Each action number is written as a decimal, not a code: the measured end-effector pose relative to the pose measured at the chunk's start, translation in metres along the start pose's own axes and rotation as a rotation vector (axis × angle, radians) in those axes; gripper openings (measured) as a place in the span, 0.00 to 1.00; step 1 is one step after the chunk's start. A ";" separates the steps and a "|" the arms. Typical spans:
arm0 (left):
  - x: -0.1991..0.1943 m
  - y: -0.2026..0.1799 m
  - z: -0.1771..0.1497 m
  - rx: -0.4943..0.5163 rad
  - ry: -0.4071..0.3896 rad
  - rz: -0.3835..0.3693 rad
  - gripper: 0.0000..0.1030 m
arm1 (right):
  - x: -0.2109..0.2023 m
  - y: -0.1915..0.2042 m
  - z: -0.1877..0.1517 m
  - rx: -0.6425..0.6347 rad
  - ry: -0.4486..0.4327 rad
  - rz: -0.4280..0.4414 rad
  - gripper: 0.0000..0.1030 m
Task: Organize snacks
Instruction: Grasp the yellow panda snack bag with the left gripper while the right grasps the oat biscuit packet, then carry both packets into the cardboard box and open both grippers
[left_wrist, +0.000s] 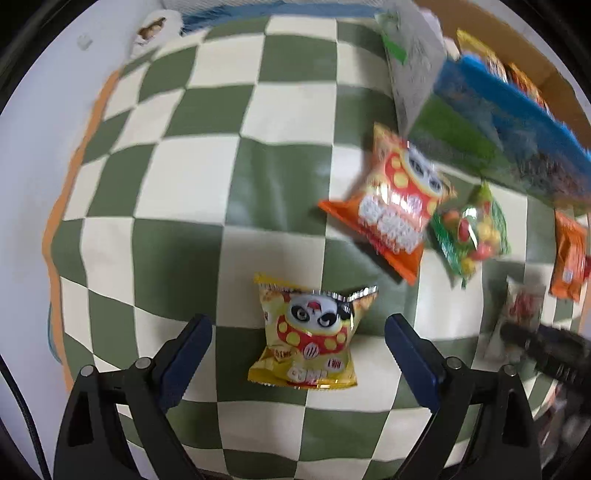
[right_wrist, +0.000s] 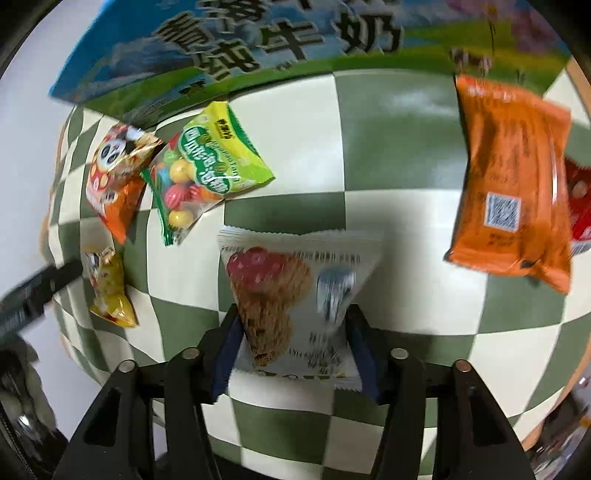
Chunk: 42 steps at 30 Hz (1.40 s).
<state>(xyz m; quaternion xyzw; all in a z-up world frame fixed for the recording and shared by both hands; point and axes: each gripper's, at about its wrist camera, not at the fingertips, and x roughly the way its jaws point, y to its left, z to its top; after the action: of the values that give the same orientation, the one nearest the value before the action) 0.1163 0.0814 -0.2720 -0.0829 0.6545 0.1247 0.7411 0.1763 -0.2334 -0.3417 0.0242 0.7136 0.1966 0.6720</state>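
Note:
My left gripper is open, its jaws standing either side of a yellow panda snack bag that lies on the green-and-cream checked cloth. My right gripper is shut on a white cookie packet, pinching its near end. An orange panda snack bag and a green gumball bag lie together near a blue-and-green milk carton box. In the right wrist view the same orange panda bag, gumball bag, yellow bag and box show.
A flat orange packet lies right of the cookie packet, with a red packet behind it. A cardboard box holding snacks stands at the far right in the left wrist view. The white table edge runs left of the cloth.

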 end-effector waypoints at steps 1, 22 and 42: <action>0.006 -0.001 0.002 0.003 0.018 -0.001 0.93 | 0.002 -0.002 0.002 0.028 -0.002 0.017 0.62; 0.072 -0.020 -0.071 -0.103 0.134 -0.086 0.58 | 0.033 0.007 -0.037 -0.006 0.085 0.004 0.59; -0.144 -0.114 0.090 0.067 -0.187 -0.326 0.45 | -0.186 0.015 0.034 -0.084 -0.318 0.169 0.51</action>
<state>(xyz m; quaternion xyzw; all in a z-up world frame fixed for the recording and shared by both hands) 0.2186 -0.0129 -0.1223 -0.1511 0.5645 -0.0119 0.8114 0.2240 -0.2666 -0.1612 0.0869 0.5851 0.2756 0.7578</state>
